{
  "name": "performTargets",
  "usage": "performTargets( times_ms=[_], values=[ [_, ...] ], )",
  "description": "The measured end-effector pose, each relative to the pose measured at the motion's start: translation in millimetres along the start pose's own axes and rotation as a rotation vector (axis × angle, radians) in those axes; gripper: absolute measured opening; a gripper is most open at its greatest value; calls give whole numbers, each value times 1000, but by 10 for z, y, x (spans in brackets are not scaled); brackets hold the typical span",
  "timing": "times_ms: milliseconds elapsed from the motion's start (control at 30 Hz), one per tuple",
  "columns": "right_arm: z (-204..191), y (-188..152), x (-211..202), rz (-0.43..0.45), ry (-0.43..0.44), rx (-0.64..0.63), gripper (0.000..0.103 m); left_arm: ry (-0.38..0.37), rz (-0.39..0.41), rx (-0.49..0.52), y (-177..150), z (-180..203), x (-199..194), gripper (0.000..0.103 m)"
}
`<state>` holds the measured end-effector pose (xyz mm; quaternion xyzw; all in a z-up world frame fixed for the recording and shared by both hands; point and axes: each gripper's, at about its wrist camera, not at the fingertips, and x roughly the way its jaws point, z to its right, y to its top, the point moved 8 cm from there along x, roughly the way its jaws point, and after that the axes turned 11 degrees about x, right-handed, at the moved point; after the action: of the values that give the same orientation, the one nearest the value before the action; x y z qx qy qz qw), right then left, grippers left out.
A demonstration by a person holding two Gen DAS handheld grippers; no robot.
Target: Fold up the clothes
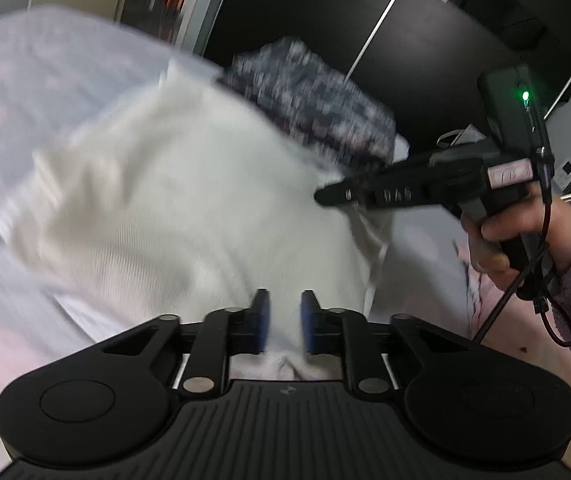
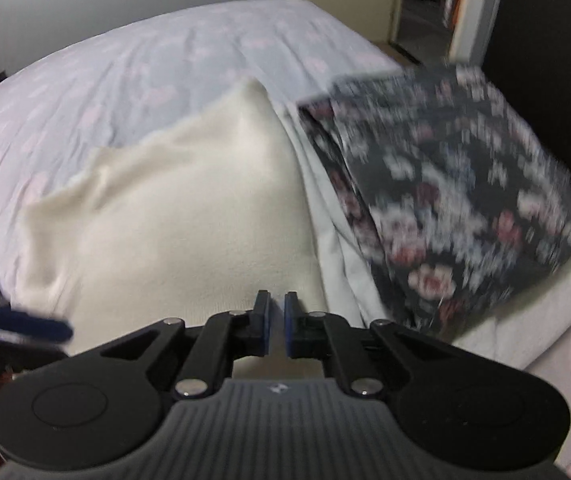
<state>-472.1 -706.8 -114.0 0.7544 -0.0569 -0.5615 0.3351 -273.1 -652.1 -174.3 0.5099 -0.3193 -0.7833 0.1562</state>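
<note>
A: Step in hand?

B: Likely mid-fold; white knit (image 2: 181,208) held up off the bed (image 2: 165,52), both grippers on its near edge; left gripper (image 1: 284,320) jaws pinch white cloth between blue pads; right gripper (image 2: 277,328) jaws nearly closed, knit between them as far as I can tell.

A: Next?

B: Keep both corners level, edge taut, lay it flat.

A: Materials?

B: Knit ribbed, soft, slack; floral cloth (image 2: 457,200) dark, blurred, just beside; sheet pale, wrinkled.
</note>
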Motion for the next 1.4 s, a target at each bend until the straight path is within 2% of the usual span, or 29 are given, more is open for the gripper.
performTargets(
  times_ms=[33,67,133,233,333,367,433,500,600,700,867,1000,1233,1300,1333,1400],
  values=[
    [27,-26,47,-4,1,9,6,-6,-7,-25,-36,-36,52,8],
    [26,-39,65,-2,-1,3,6,-12,-14,-50,-71,-73,104,1],
    [32,-42,55,-1,-5,4,6,-29,-18,-94,-94,-131,140,0],
    [46,-23,-8,6,-12,29,6,-13,-4,-69,-49,-127,8,0],
    [37,-64,-149,34,-41,42,8,17,29,-52,-44,-159,-222,2],
    [28,-99,-211,43,-38,55,14,38,48,-43,-37,-201,-296,5],
    [-23,-180,-328,53,-14,76,15,86,80,-23,-13,-306,-438,12],
    [-128,-267,-434,61,14,74,15,139,98,-11,35,-469,-548,13],
    [-351,-391,-483,72,40,50,15,186,92,-37,113,-786,-559,13],
    [-587,-553,-452,61,77,60,15,200,54,-21,144,-964,-434,13],
    [-880,-895,-194,2,59,94,17,242,-25,7,78,-1101,-245,13],
    [-947,-1017,-276,35,25,158,17,249,-19,-17,37,-1159,-299,13],
    [-1144,-1234,-430,2,49,207,17,262,23,-38,52,-1086,-600,13],
    [-1174,-1276,-515,-2,63,227,22,271,54,-27,88,-998,-776,15],
    [-1176,-1244,-590,17,50,230,28,275,70,-21,106,-951,-864,17],
    [-1180,-1181,-740,56,24,235,37,274,108,-3,147,-818,-1037,26]
  ],
)
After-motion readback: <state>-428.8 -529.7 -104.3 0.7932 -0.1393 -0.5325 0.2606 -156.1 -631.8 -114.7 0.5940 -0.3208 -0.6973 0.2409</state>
